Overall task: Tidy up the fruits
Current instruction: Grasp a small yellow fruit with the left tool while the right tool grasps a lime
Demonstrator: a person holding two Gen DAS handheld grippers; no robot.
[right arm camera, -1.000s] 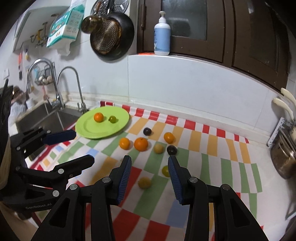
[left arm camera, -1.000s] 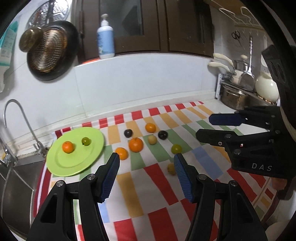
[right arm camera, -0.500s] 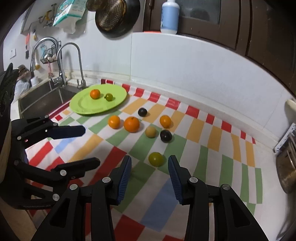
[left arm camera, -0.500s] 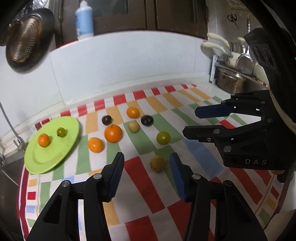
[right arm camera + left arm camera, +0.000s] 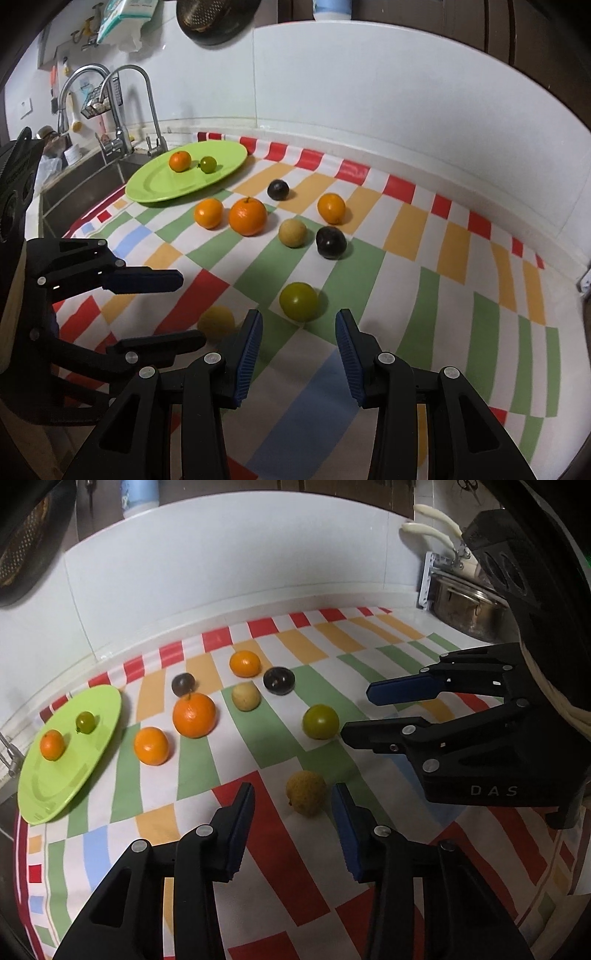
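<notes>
Checked cloth [image 5: 424, 236]: matt woven fabric; green plate [image 5: 155, 184]: smooth glossy plastic; wall panel [image 5: 369, 92]: smooth, semi-gloss; taps [image 5: 147, 103]: polished metal; yellow fruit [image 5: 306, 792]: rough, dull skin; green fruit [image 5: 298, 301]: smooth, shiny.

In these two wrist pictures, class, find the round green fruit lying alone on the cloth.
Left wrist view: green fruit right of centre, beside the right gripper's lower fingertip.
Right wrist view: low centre, just ahead of the right gripper.
Shared landmark: green plate.

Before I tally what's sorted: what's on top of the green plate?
On the green plate: a small orange and a small green fruit. Nothing covers the rest of its top.
</notes>
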